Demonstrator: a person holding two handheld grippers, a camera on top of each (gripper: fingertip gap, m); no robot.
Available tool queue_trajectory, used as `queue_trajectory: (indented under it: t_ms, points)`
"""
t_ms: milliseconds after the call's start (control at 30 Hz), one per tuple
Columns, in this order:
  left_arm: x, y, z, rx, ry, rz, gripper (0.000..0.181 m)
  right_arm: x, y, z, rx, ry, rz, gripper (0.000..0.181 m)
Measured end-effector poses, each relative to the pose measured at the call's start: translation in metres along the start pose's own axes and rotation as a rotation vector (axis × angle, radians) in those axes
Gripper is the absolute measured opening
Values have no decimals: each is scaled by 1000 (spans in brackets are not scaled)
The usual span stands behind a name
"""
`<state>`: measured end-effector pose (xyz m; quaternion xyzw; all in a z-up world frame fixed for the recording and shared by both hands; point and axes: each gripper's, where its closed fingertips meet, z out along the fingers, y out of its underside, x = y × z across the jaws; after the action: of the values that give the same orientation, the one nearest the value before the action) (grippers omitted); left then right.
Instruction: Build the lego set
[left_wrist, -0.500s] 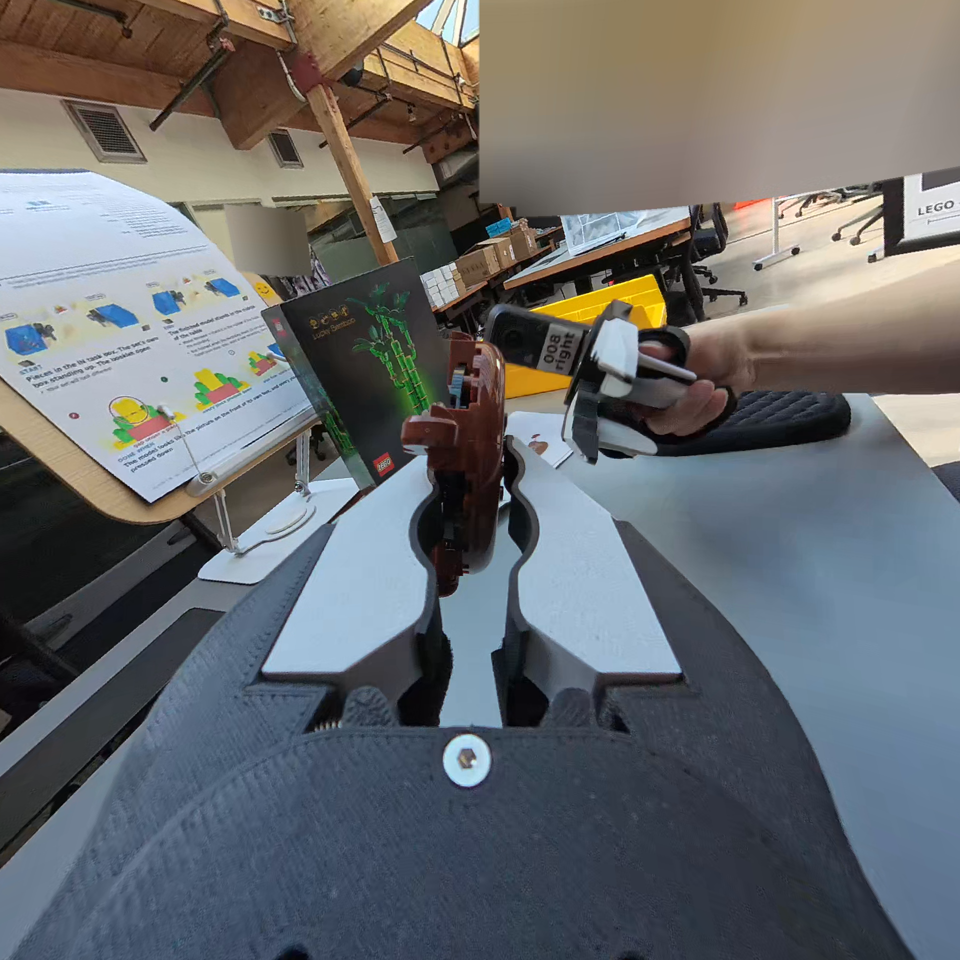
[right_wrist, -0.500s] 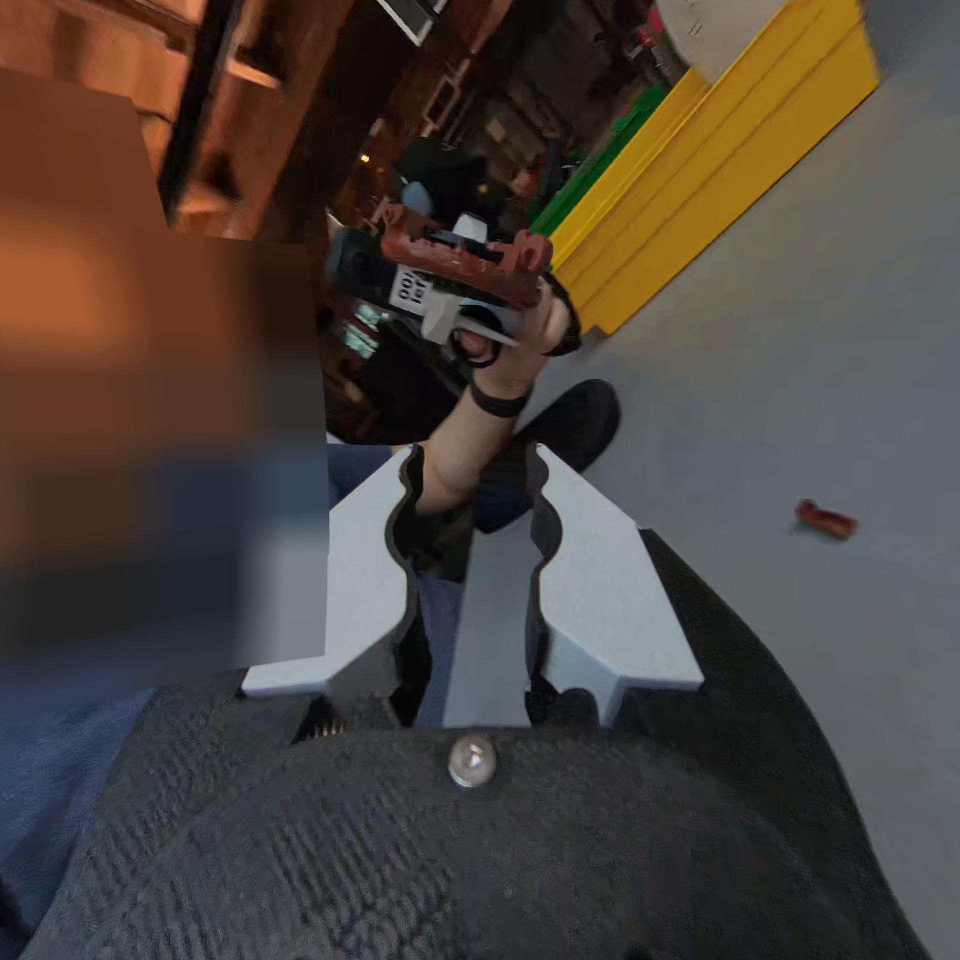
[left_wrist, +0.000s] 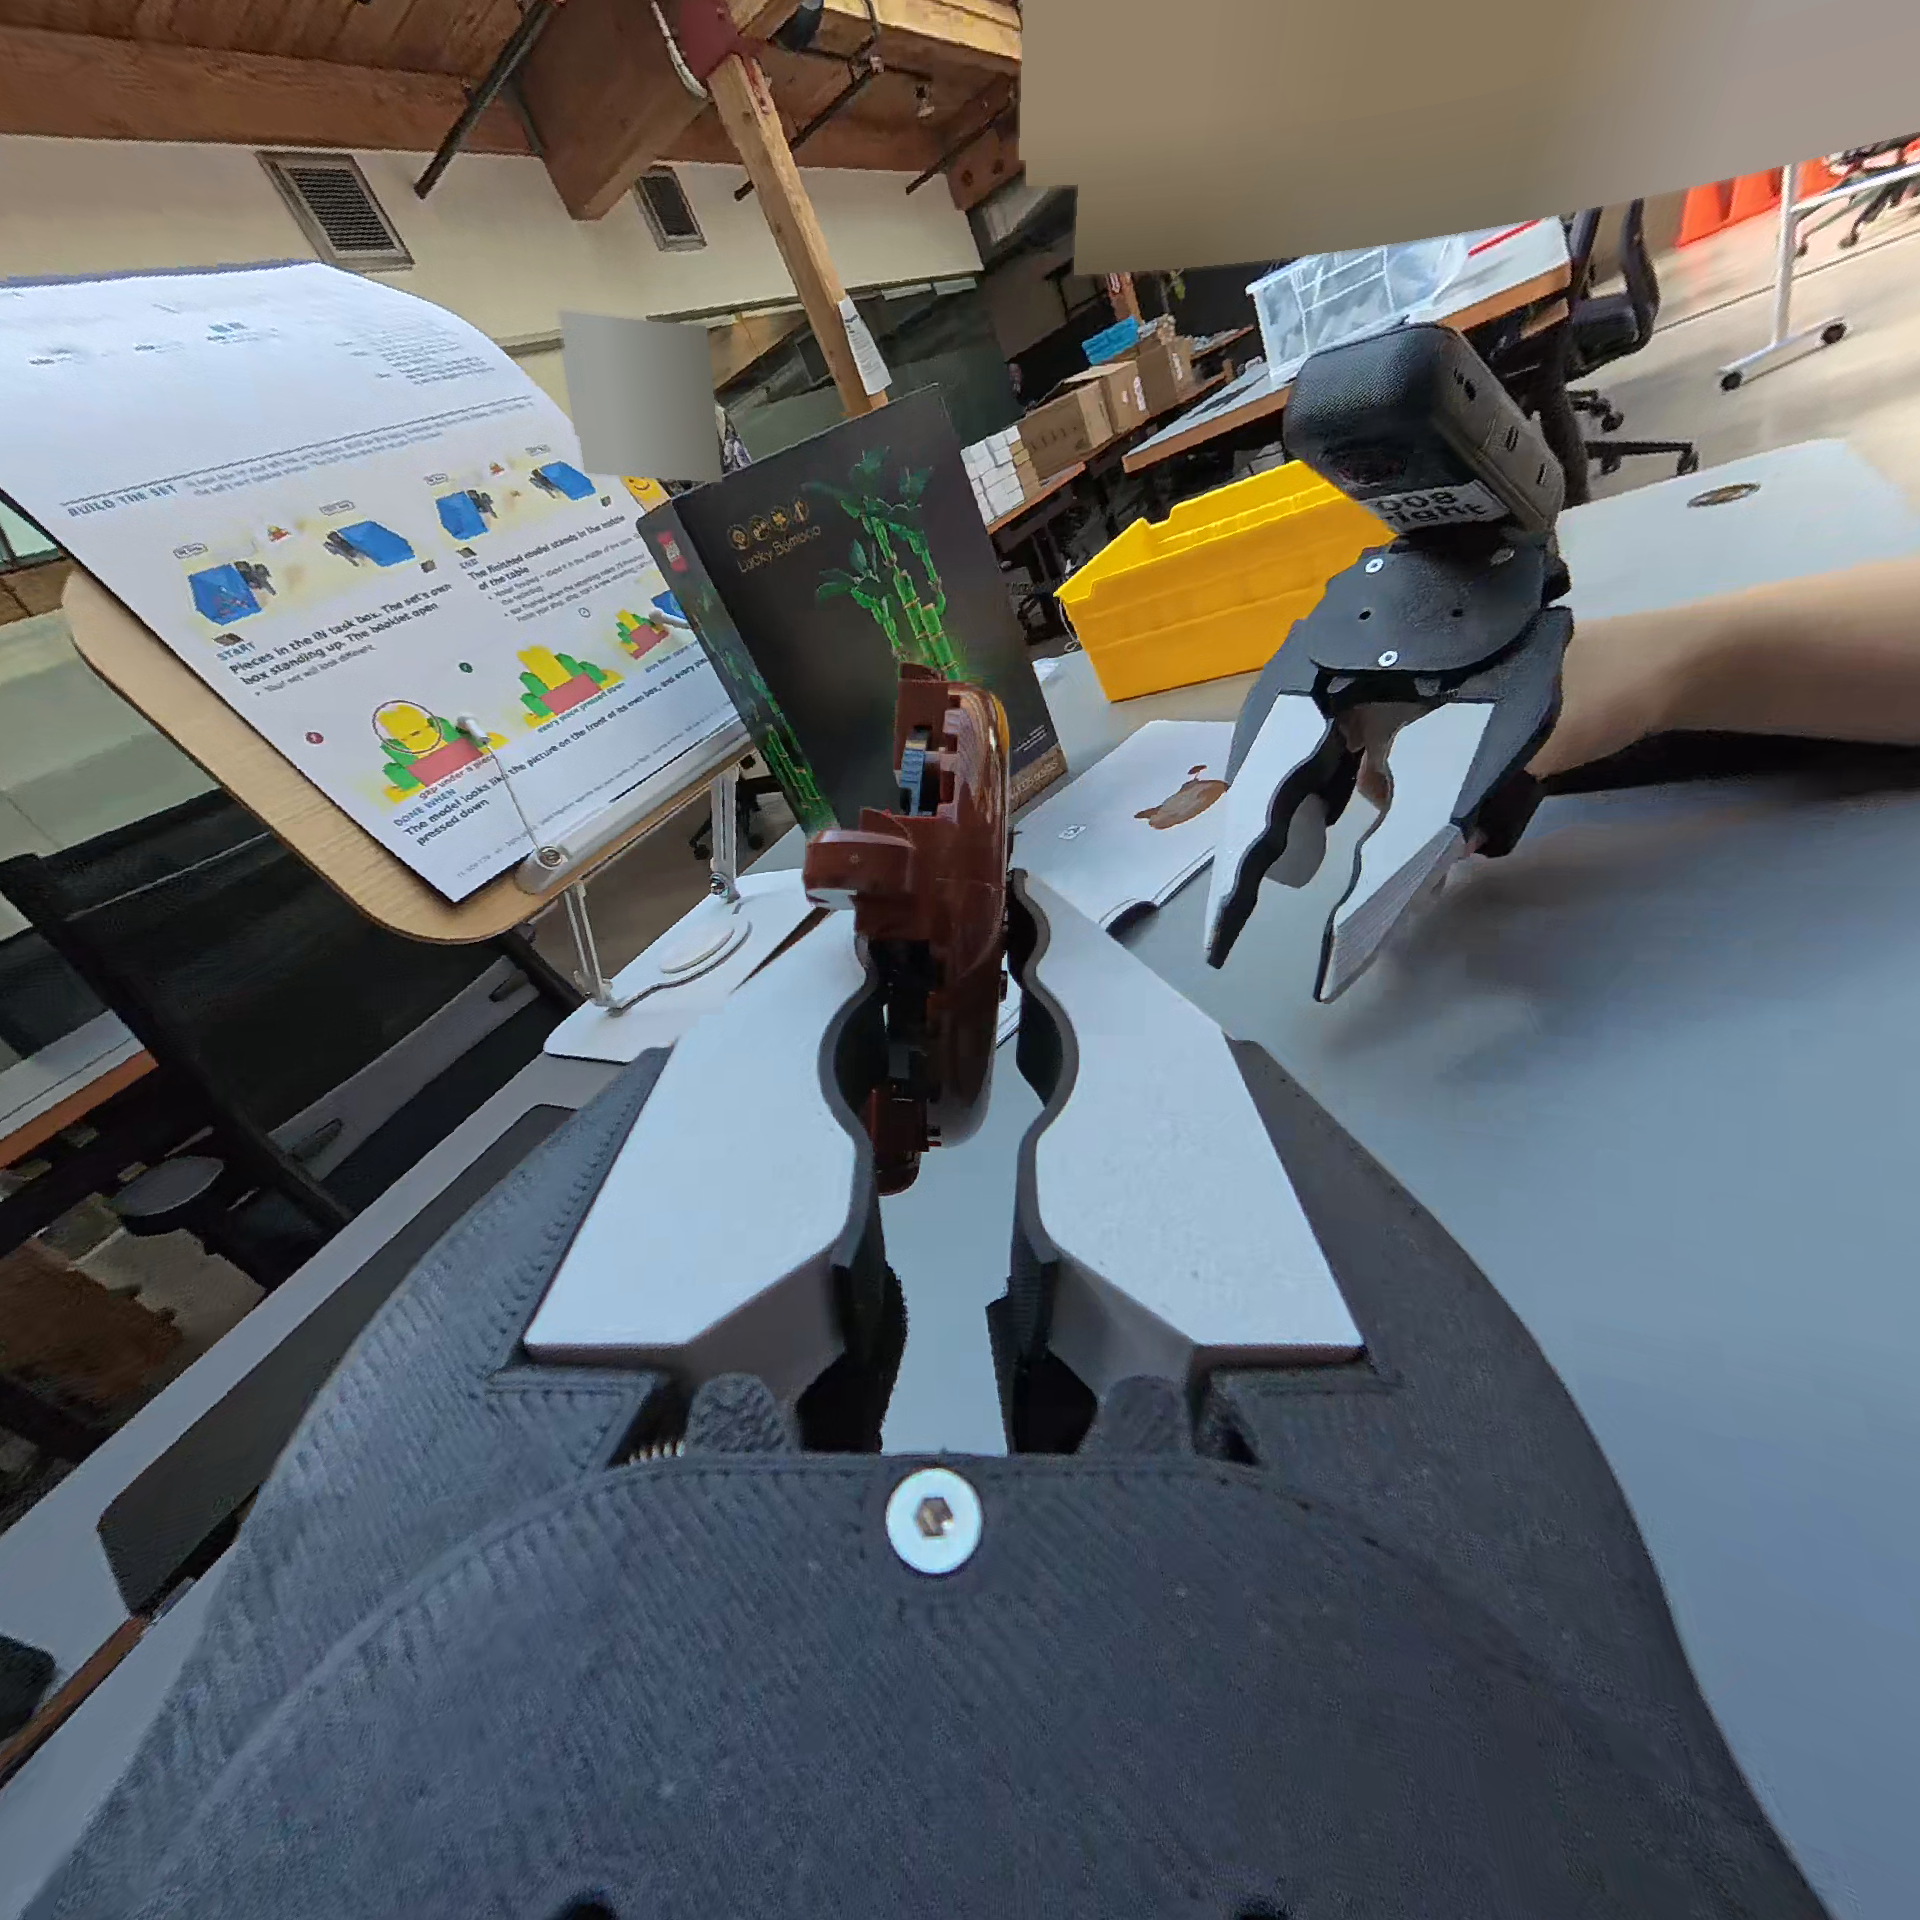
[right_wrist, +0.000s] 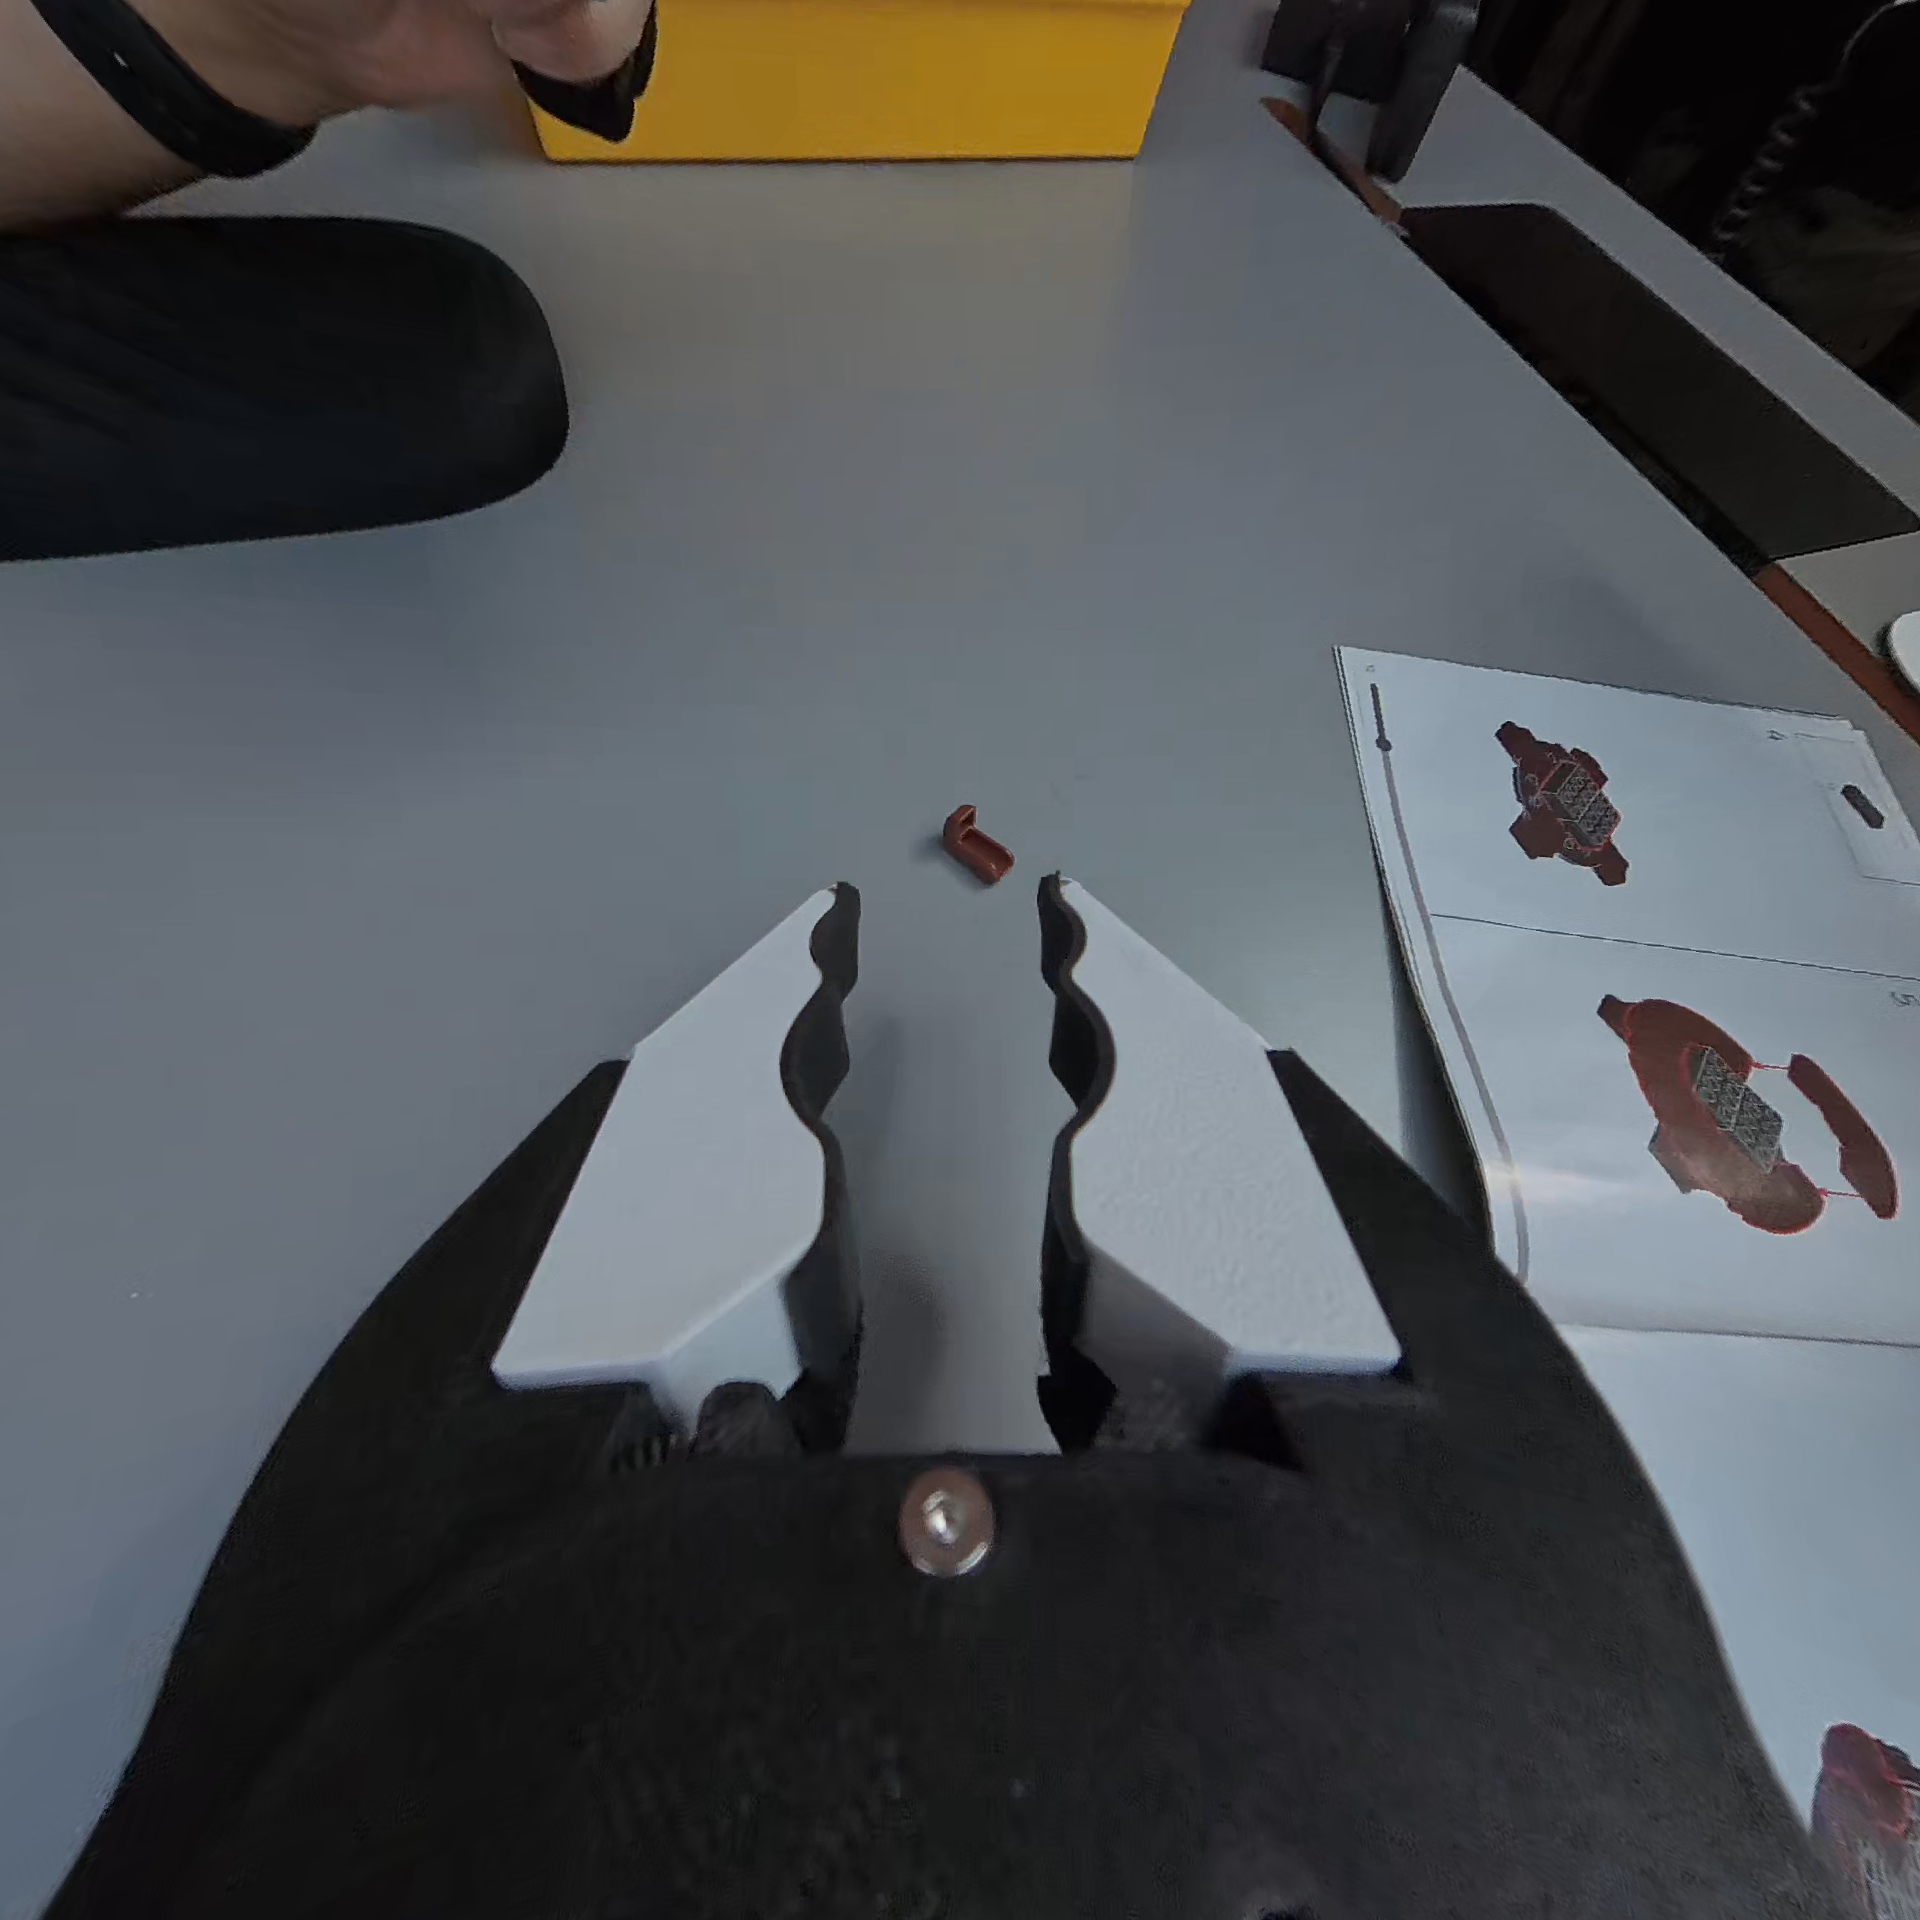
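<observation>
In the left wrist view, a wooden stand (left_wrist: 239, 769) at far left holds a printed instruction sheet (left_wrist: 312, 540) tilted toward the camera. Just right of it a dark set box (left_wrist: 883, 582) with green bamboo art stands upright on the grey counter (left_wrist: 1662, 1143). In front of the box, the left claw (left_wrist: 935, 914) is clamped on a reddish-brown lego build (left_wrist: 935, 894), held on edge between the fingers and lifted off the counter. Further right, a yellow bin (left_wrist: 1195, 592) sits on the counter, and an open booklet (left_wrist: 1143, 821) lies flat behind the fingers. At right the right claw (left_wrist: 1320, 935) points down toward the counter, fingers spread and holding nothing, with a person's forearm (left_wrist: 1745, 665) behind it. The room beyond has exposed wooden beams (left_wrist: 208, 114), a slanted wooden post (left_wrist: 790, 218), tables with cardboard boxes (left_wrist: 1101, 405) and office chairs.

In the right wrist view, a black padded rest (right_wrist: 260, 384) lies at far left on the counter (right_wrist: 935, 520), with a hand (right_wrist: 395, 52) above it and the yellow bin (right_wrist: 852, 83) at the top edge. In the middle, a small reddish-brown brick (right_wrist: 977, 844) lies alone on the bare grey surface, just beyond the tips of the right claw (right_wrist: 948, 888), whose fingers stand apart and empty. To the right the booklet (right_wrist: 1662, 987) lies open, showing drawings of the brown build. A dark chair (right_wrist: 1662, 395) sits past the counter's edge.
</observation>
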<state>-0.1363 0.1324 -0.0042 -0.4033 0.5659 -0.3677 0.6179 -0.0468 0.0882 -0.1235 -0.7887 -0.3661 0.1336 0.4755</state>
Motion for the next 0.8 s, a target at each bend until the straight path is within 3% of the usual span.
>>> queue_trajectory:
  t_ms: [133, 333, 433, 800]
  points:
    - [5, 5, 5, -15, 0, 21, 17, 0, 0, 16, -35, -55, 15, 23]
    - [5, 16, 8, -66, -35, 111, 17, 1, 2, 33, -127, -87, -26, 21]
    - [1, 20, 8, -100, -85, 194, 17, 6, 6, 37, -196, -34, 24, 19]
    - [6, 28, 14, -151, -95, 286, 17, 3, 3, 44, -136, 44, 105, 9]
